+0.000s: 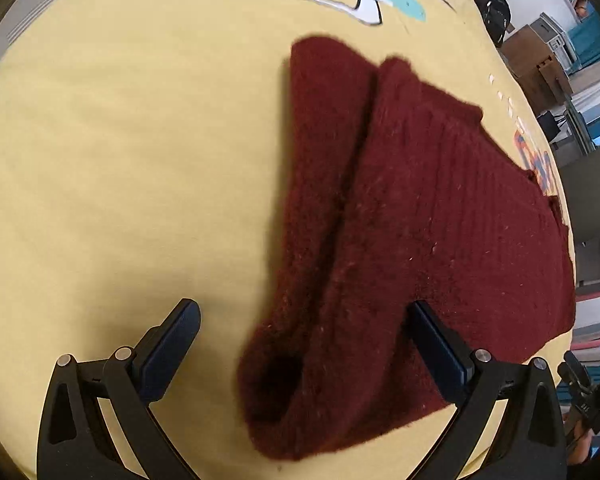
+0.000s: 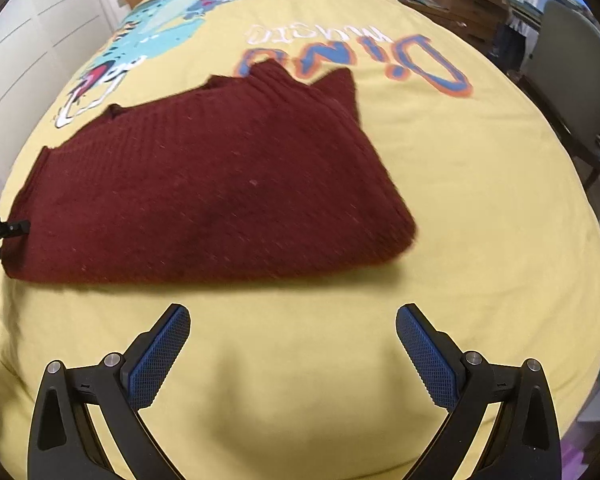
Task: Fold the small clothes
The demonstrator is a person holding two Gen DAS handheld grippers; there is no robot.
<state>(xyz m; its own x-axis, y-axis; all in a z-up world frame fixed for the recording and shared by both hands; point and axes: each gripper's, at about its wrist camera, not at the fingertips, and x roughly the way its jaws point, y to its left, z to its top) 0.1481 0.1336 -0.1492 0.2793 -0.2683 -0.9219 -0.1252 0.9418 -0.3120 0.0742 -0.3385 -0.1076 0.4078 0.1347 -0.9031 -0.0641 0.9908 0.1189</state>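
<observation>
Here, I see a folded dark red knitted sweater (image 2: pixel 204 184) mid-frame on yellow printed bedspread (image 2: pixel 480 200) | left gripper (image 1: pixel 300 316) spread, empty | right gripper (image 2: pixel 292 320) spread, empty.

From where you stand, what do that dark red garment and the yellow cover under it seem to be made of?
The dark red garment looks like knitted wool or acrylic: ribbed rows, fuzzy edges, pale lint specks. The yellow cover looks like smooth matte woven cotton, softly creased, with printed cartoon art.
</observation>
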